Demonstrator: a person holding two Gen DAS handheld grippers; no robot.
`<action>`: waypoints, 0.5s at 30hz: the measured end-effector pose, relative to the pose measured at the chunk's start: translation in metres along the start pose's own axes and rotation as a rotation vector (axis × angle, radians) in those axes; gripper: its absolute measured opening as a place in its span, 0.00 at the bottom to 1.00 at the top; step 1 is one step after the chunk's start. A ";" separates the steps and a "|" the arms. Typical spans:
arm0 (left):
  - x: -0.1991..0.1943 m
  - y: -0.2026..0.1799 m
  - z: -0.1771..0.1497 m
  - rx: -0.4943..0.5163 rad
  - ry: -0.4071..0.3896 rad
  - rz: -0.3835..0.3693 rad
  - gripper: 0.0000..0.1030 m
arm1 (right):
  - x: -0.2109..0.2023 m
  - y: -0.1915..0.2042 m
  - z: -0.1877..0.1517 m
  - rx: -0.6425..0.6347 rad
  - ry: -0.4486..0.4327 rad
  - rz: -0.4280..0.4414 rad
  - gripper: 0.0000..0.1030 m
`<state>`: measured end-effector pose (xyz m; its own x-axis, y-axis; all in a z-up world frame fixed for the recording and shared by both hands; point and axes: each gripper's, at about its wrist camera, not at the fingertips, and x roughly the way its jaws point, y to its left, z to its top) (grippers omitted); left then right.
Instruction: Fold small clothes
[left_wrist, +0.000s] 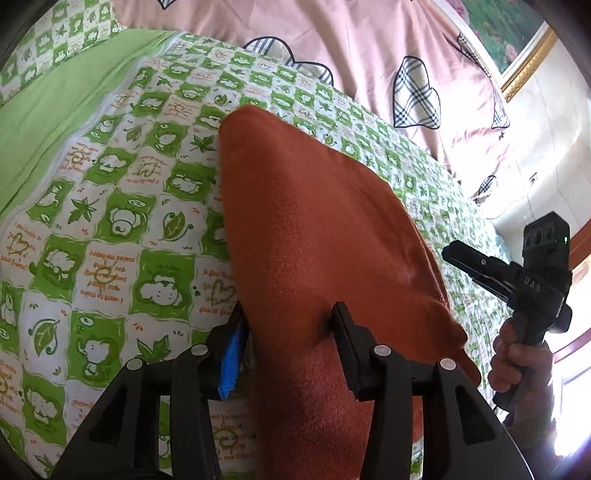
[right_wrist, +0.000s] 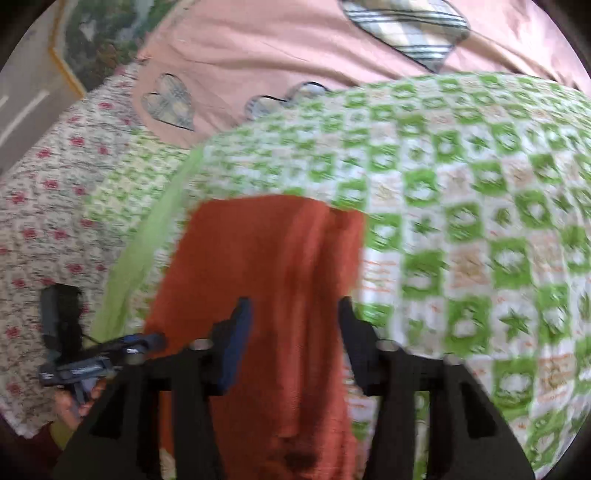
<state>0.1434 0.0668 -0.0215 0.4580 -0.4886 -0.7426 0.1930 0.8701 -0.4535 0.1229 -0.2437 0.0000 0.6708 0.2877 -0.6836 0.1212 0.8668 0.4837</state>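
Between the spread fingers of the left tongs lies a rust-orange cloth, stretching ahead over the green-checked bed cover; whether they pinch it I cannot tell. To their right, the right tongs hover off the cloth's edge. From the right tongs' own view, their jaws stand wide above the cloth.

Black tongs, blue pad, silver screws, bare-skinned hand

You see a green checked quilt; behind it a pink heart-patched cover; a gilt-framed picture beyond.
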 end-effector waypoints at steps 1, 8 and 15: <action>-0.001 0.001 0.001 0.000 -0.002 0.004 0.45 | 0.007 -0.002 0.003 0.018 0.015 0.021 0.26; 0.005 0.001 0.006 -0.022 0.012 0.010 0.45 | 0.051 -0.019 0.002 0.099 0.107 0.014 0.26; 0.006 -0.012 0.006 0.014 0.018 0.002 0.55 | -0.016 -0.003 0.012 0.074 -0.085 0.103 0.10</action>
<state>0.1488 0.0535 -0.0175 0.4424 -0.4880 -0.7524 0.2043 0.8718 -0.4453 0.1204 -0.2563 0.0162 0.7415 0.3352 -0.5813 0.1002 0.8013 0.5898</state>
